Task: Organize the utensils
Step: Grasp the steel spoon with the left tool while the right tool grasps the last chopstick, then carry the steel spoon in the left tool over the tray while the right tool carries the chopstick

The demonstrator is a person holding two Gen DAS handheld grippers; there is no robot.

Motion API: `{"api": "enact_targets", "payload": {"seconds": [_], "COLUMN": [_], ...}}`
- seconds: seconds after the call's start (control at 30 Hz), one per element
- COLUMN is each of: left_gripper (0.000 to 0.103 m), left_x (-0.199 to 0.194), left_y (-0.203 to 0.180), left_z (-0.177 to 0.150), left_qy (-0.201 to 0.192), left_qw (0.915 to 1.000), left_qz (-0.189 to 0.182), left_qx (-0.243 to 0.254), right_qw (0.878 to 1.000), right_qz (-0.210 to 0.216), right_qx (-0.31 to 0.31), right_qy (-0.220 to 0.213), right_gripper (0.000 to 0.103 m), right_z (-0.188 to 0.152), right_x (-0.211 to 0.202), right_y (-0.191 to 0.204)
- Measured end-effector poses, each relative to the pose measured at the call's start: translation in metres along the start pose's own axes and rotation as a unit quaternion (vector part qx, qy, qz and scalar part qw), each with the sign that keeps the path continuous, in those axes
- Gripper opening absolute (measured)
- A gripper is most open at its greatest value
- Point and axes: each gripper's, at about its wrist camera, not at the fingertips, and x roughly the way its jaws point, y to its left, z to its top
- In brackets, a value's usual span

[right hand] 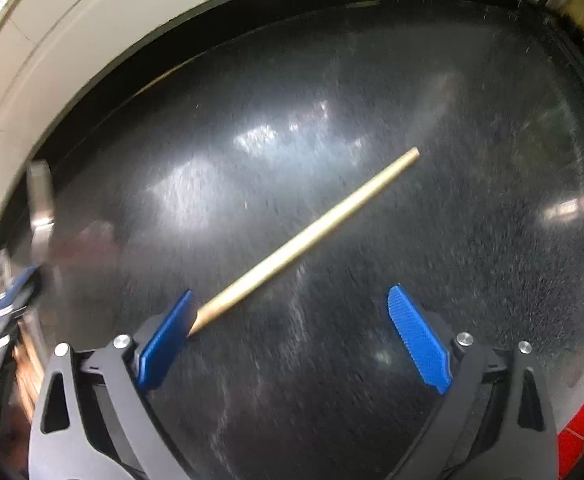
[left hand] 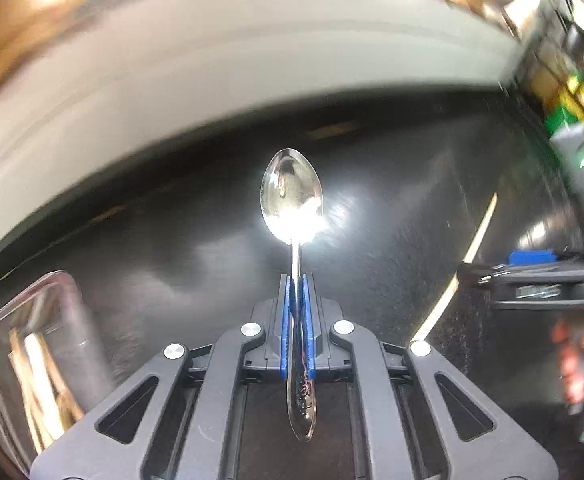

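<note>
1. Blue pads of the left hand-held gripper (left hand: 299, 292) pinch a metal spoon (left hand: 292, 192) by its handle, bowl pointing forward above the black worktop (left hand: 392, 216).
2. At lower left sits a clear container (left hand: 32, 344) holding wooden sticks (probably chopsticks, though blurred).
3. Over on the right view, the right hand-held gripper (right hand: 292, 320) stands wide, holding nothing; a wooden chopstick (right hand: 308, 240) lies on the worktop, its near end touching the left pad.
4. Judged step: carrying the spoon to storage. Next, the right jaws need centring over the chopstick before closing.
</note>
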Motion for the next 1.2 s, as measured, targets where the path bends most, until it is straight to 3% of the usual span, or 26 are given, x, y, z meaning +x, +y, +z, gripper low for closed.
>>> {"api": "enact_targets", "payload": {"seconds": [0.1,0.17,0.23,0.3,0.33,0.4,0.5,1.0,1.2], "left_gripper": [0.006,0.006,0.006,0.006,0.006,0.006,0.006,0.006,0.006], "left_x": [-0.024,-0.035,-0.040,-0.044,-0.045,-0.046,-0.052,-0.122,-0.150], "left_y": [0.012,0.014,0.014,0.012,0.010,0.011,0.006,-0.029,-0.013], "left_z": [0.001,0.001,-0.001,-0.006,-0.007,-0.012,-0.022,-0.040,-0.050], "left_qy": [-0.014,-0.018,-0.018,-0.018,-0.015,-0.007,-0.002,-0.029,-0.043], "left_qw": [0.9995,0.9991,0.9988,0.9985,0.9984,0.9978,0.9966,0.9891,0.9833], "left_qz": [0.011,0.019,0.025,0.022,0.021,0.023,0.029,0.080,0.099], "left_qx": [-0.025,-0.032,-0.037,-0.047,-0.050,-0.062,-0.077,-0.121,-0.147], "right_qw": [0.999,0.997,0.996,0.996,0.996,0.993,0.988,0.960,0.945], "right_qz": [-0.040,-0.039,-0.029,-0.011,0.007,0.044,0.060,0.134,0.170], "right_qx": [-0.033,-0.056,-0.081,-0.088,-0.092,-0.106,-0.141,-0.232,-0.265], "right_qy": [-0.016,-0.026,-0.027,-0.018,-0.011,0.005,0.018,-0.079,-0.091], "right_gripper": [0.093,0.079,0.040,0.014,0.008,0.007,0.007,0.007,0.007], "right_z": [0.000,-0.002,-0.006,-0.006,-0.007,-0.009,-0.017,-0.038,-0.046], "right_x": [0.008,0.006,0.000,-0.003,-0.004,-0.004,-0.007,-0.136,-0.176], "right_y": [0.018,0.023,0.024,0.016,0.011,0.002,-0.005,0.002,0.036]}}
